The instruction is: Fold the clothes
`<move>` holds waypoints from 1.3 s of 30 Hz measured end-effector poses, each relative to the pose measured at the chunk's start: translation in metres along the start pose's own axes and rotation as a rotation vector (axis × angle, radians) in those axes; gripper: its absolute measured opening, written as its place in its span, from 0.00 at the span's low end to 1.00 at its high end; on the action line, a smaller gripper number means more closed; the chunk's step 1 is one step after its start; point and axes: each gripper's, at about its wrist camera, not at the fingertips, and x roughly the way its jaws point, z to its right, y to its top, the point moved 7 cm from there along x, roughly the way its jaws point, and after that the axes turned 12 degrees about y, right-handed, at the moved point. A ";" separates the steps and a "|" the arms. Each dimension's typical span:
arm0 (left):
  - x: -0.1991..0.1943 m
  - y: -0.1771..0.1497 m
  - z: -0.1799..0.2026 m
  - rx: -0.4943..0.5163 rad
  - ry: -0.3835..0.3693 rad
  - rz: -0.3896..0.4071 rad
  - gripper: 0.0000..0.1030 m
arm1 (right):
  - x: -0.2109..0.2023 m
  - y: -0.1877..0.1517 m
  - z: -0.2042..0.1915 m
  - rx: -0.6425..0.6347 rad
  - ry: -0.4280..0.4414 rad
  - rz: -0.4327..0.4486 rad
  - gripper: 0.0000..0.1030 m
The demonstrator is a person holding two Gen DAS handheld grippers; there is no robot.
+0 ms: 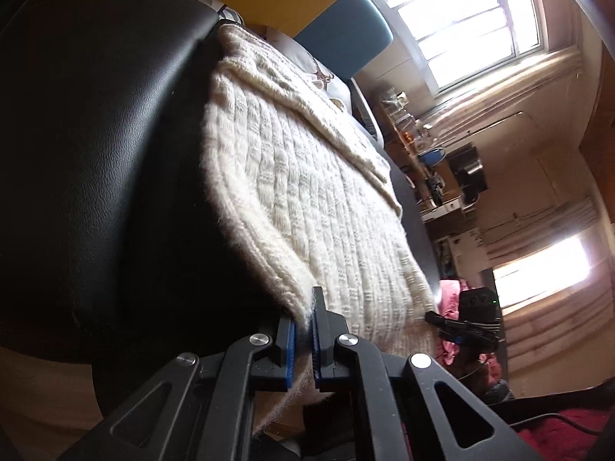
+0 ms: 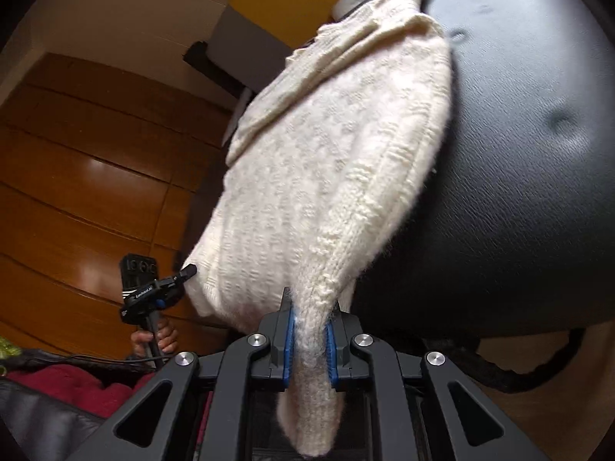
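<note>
Cream knit sweater (image 1: 307,199) lies draped over a black leather seat (image 1: 107,146), its lower edge hanging off toward both cameras. Left gripper (image 1: 303,340): jaws closed narrow on one corner of the hem. Right gripper (image 2: 310,340): jaws clamped on the other corner, a thick fold of knit trailing down between them. In the right wrist view, a hand (image 2: 155,340) holds the left gripper's handle beside the sweater.
</note>
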 end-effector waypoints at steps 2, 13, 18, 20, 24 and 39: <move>-0.005 0.006 -0.002 -0.016 -0.031 0.013 0.05 | 0.002 0.004 -0.003 -0.004 0.001 -0.001 0.13; -0.022 0.084 0.023 -0.044 -0.215 0.135 0.05 | 0.013 0.073 -0.030 -0.030 0.061 0.084 0.13; -0.005 0.155 0.040 -0.004 -0.215 0.198 0.05 | 0.028 0.146 -0.007 -0.011 0.029 0.132 0.13; 0.012 0.191 0.042 -0.011 -0.215 0.214 0.05 | 0.033 0.176 0.002 -0.004 0.016 0.151 0.13; 0.075 0.252 0.027 -0.096 -0.152 0.178 0.05 | 0.044 0.234 0.020 0.012 -0.010 0.189 0.13; 0.099 0.132 -0.022 -0.191 -0.051 -0.015 0.06 | 0.055 0.184 0.055 0.129 0.057 0.099 0.10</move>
